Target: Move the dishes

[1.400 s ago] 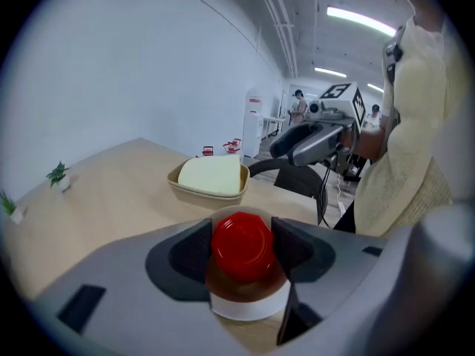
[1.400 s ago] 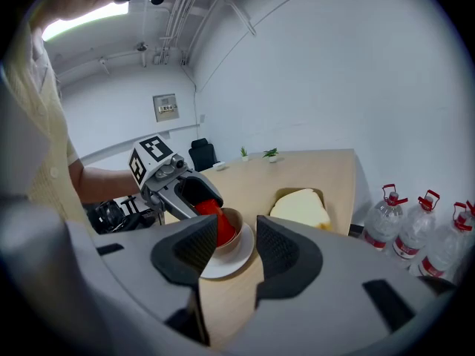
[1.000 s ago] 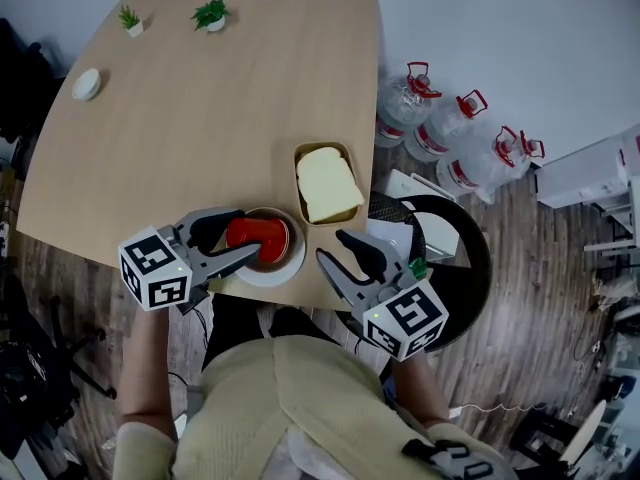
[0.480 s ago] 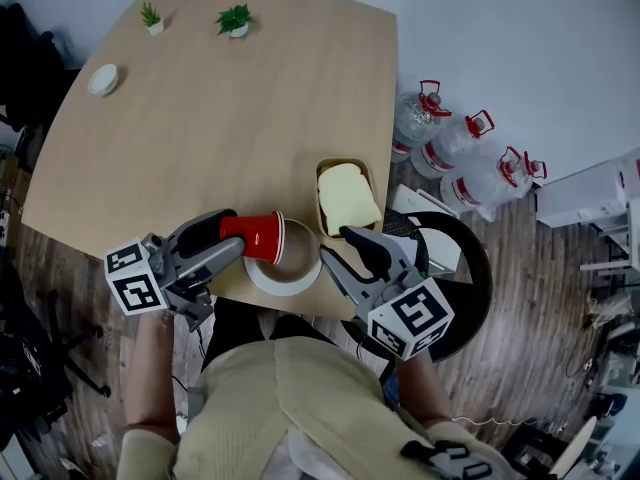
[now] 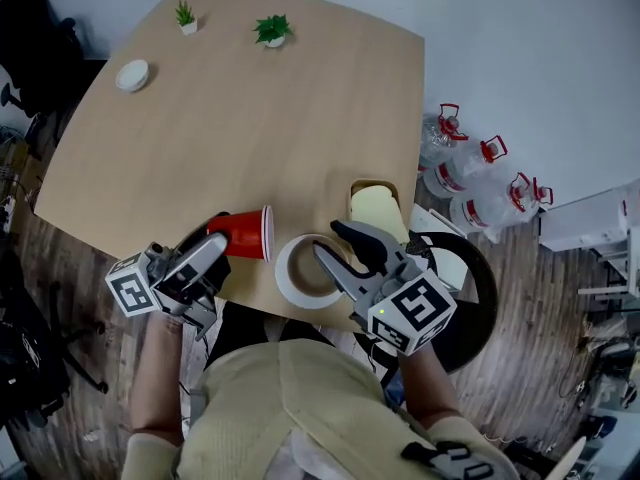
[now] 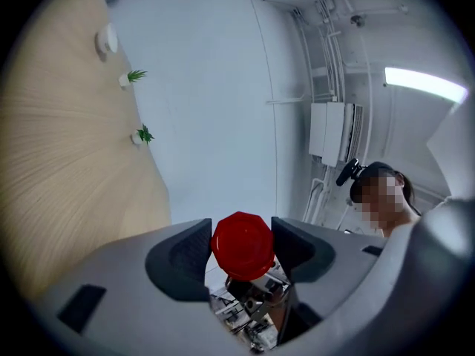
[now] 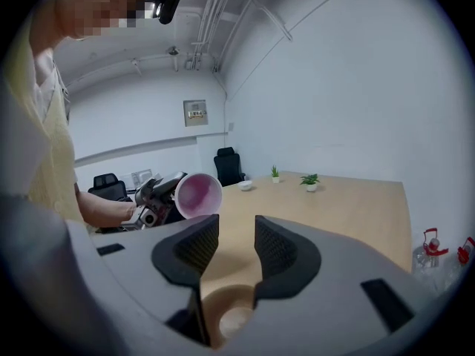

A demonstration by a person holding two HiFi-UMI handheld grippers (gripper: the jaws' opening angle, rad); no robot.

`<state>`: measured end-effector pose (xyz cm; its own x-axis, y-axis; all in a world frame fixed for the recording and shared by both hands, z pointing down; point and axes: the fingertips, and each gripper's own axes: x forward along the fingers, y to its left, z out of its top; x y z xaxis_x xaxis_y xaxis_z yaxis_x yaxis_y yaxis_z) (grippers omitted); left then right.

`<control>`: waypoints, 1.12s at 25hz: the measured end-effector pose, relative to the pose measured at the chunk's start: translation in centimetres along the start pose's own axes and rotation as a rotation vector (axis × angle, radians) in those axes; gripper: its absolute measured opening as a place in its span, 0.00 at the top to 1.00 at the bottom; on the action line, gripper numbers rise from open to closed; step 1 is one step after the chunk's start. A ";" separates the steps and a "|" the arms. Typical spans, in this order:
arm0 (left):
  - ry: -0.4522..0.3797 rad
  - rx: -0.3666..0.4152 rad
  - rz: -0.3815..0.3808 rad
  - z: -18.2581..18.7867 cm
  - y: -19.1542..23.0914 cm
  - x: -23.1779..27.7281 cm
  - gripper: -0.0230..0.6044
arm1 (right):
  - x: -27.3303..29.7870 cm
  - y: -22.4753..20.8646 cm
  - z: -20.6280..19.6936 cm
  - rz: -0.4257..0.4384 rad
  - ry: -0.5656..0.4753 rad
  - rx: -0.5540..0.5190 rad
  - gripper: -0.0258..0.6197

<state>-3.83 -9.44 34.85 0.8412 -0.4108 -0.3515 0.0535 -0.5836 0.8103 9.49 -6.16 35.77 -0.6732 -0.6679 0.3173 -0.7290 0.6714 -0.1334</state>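
Observation:
A red cup (image 5: 243, 234) lies on its side in the air over the table's near edge, with my left gripper (image 5: 218, 240) shut on it. The left gripper view shows the red cup's base (image 6: 243, 245) pinched between the pads of the left gripper (image 6: 241, 247). A white bowl (image 5: 287, 276) with a tan inside stands at the table's near edge, to the right of the cup. My right gripper (image 5: 332, 240) straddles the bowl's right rim. Its jaws have just been closing a little, but a gap still shows between the pads. The bowl (image 7: 223, 321) lies low between the right gripper's (image 7: 236, 239) jaws, and the cup's open mouth (image 7: 197, 195) faces me.
A yellow dish (image 5: 378, 208) sits at the table's (image 5: 250, 118) right edge, just beyond the bowl. Far across are a small white dish (image 5: 132, 75) and two potted plants (image 5: 272, 30). Water bottles (image 5: 480, 168) and a black chair (image 5: 465, 268) stand on the floor to the right.
My left gripper has lifted the red cup out of the bowl, tipped it on its side and carried it left. My right gripper has moved in onto the bowl's rim.

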 end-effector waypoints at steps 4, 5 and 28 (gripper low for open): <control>-0.061 -0.056 -0.035 2.0 0.4 -1.8 0.56 | 2.8 1.1 1.3 0.040 0.003 -0.008 0.72; -0.071 -0.069 -0.044 2.4 0.5 -2.2 0.56 | 3.4 1.4 1.6 0.050 0.004 -0.006 0.72; -0.234 -0.418 -0.269 8.0 2.8 -8.0 0.56 | 15.0 7.7 6.4 0.301 0.063 0.037 0.75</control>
<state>-14.72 -13.36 36.14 0.6289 -0.4581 -0.6282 0.4997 -0.3810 0.7780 -7.00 -13.04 33.52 -0.8516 -0.4184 0.3159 -0.5024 0.8234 -0.2638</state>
